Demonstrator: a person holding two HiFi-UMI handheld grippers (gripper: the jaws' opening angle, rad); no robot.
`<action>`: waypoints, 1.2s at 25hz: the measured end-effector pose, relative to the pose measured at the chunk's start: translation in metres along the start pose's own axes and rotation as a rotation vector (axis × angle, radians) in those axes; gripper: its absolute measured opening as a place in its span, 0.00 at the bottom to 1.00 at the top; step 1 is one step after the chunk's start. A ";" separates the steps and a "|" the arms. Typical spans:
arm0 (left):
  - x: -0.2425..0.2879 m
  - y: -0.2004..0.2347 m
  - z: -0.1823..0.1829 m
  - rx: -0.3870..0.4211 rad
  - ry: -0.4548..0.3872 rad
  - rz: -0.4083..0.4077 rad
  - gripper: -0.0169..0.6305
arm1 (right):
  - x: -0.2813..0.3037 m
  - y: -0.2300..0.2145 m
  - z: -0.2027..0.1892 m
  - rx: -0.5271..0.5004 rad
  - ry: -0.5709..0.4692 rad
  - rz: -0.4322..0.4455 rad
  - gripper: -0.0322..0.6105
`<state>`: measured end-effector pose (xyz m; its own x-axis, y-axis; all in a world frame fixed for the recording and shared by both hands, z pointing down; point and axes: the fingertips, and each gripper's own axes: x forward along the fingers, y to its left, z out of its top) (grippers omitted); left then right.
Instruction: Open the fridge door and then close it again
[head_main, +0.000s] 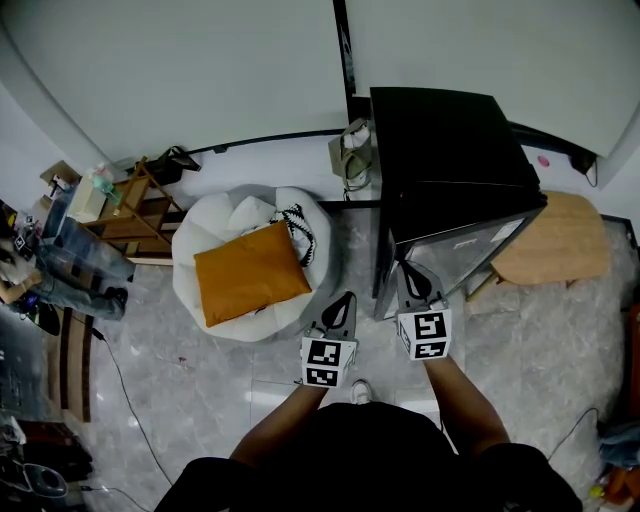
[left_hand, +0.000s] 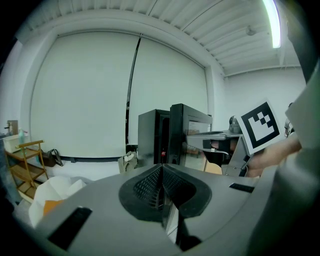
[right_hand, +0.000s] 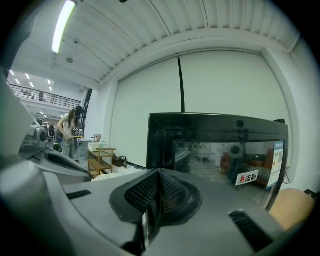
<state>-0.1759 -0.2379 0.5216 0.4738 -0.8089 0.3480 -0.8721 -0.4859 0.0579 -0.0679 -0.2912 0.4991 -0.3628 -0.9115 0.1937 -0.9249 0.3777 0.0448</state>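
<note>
Both claws are pinched shut and empty, so I'd push the right claw (head_main: 410, 272) flat against the door (head_main: 470, 245) of the fridge (head_main: 440, 140), right of centre, and hold the left claw (head_main: 346, 300) aside.

Fridge (head_main: 450, 190): near back wall. Left: beanbag (head_main: 215, 225), cushion (head_main: 250, 272) on it; farther left, shelf rack (head_main: 140, 205). Right: low table (head_main: 555, 240), perhaps touching.
</note>
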 end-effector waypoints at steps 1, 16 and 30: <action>0.001 0.002 0.001 0.000 0.000 0.001 0.06 | 0.003 0.000 0.000 0.001 0.000 -0.002 0.08; 0.003 0.021 -0.002 -0.012 0.006 -0.006 0.06 | 0.050 -0.015 0.006 0.036 0.016 -0.048 0.08; 0.004 0.032 -0.006 -0.008 0.022 0.026 0.06 | 0.080 -0.025 0.011 -0.010 0.027 -0.080 0.08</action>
<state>-0.2025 -0.2548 0.5304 0.4483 -0.8138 0.3698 -0.8851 -0.4621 0.0559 -0.0756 -0.3757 0.5024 -0.2849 -0.9339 0.2159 -0.9495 0.3059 0.0704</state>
